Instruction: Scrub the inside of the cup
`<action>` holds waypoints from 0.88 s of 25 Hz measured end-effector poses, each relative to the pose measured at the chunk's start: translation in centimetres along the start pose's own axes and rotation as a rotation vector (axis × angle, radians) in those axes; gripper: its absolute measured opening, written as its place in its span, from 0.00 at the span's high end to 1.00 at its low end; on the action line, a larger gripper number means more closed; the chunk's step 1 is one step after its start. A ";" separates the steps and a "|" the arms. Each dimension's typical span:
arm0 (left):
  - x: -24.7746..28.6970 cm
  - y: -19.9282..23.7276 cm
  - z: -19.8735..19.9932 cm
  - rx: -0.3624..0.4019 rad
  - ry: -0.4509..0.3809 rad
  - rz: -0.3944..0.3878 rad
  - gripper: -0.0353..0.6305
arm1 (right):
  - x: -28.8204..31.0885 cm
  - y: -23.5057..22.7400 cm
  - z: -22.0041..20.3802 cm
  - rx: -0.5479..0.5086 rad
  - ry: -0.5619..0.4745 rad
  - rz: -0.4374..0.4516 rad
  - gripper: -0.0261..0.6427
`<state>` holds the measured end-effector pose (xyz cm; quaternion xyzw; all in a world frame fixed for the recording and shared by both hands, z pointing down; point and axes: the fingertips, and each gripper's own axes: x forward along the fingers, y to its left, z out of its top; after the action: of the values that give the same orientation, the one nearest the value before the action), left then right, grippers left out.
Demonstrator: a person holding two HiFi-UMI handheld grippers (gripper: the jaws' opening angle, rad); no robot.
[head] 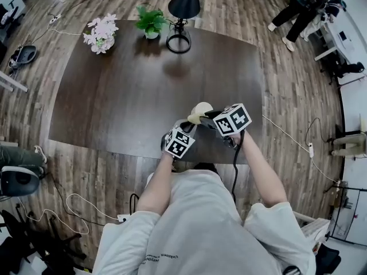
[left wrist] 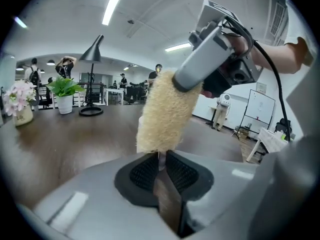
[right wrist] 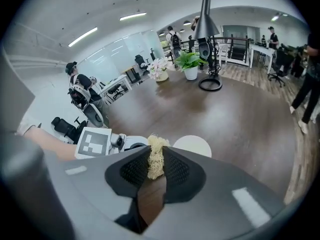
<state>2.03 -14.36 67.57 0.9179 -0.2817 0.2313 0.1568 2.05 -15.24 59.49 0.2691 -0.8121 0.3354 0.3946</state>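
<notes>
In the head view a cream cup (head: 200, 109) is held just above the near edge of the dark table (head: 132, 90). My left gripper (head: 186, 128) is shut on the cup's thin wall, which shows as a white sliver between its pads (left wrist: 145, 171) in the left gripper view. My right gripper (head: 207, 116) is shut on a tan loofah scrubber (left wrist: 162, 111). The scrubber hangs down just beyond the left jaws. In the right gripper view its fibres (right wrist: 156, 161) sit between the pads, with the white cup (right wrist: 192, 145) just past them. The cup's inside is hidden.
At the table's far edge stand a black desk lamp (head: 180, 16), a green potted plant (head: 151, 22) and a pot of pale flowers (head: 100, 34). A person (head: 301, 7) stands at the back right. Cables lie on the wood floor (head: 287, 133).
</notes>
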 end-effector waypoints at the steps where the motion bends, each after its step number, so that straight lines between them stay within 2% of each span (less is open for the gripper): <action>1: 0.1 0.3 0.1 0.005 0.003 0.019 0.88 | -0.4 -0.4 -0.4 0.016 -0.017 -0.003 0.82; 4: 0.5 1.8 0.5 -0.004 0.007 0.107 0.88 | -1.7 -1.8 -1.1 0.074 -0.101 -0.021 0.82; 8: 0.4 3.1 1.4 -0.097 -0.055 0.211 0.84 | -4.6 -3.4 -1.1 0.080 -0.286 -0.092 0.82; 11: -0.6 2.7 1.6 -0.150 -0.060 0.283 0.82 | -7.1 -4.8 -1.3 0.072 -0.411 -0.163 0.82; 15: -2.4 1.6 2.3 -0.204 -0.087 0.395 0.82 | -9.4 -6.8 -2.5 -0.024 -0.514 -0.331 0.82; 17: -3.6 0.8 3.0 -0.218 -0.099 0.455 0.83 | -9.6 -7.2 -3.3 -0.072 -0.541 -0.379 0.82; 19: -4.3 -0.1 3.5 -0.234 -0.118 0.509 0.93 | -9.3 -7.4 -4.2 -0.074 -0.554 -0.371 0.82; 22: -5.0 -1.6 4.0 -0.257 -0.128 0.568 0.95 | -8.4 -7.9 -5.2 -0.047 -0.573 -0.338 0.82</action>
<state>0.71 -12.56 61.37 0.7880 -0.5627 0.1702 0.1828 14.56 -14.76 57.60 0.4740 -0.8415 0.1570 0.2061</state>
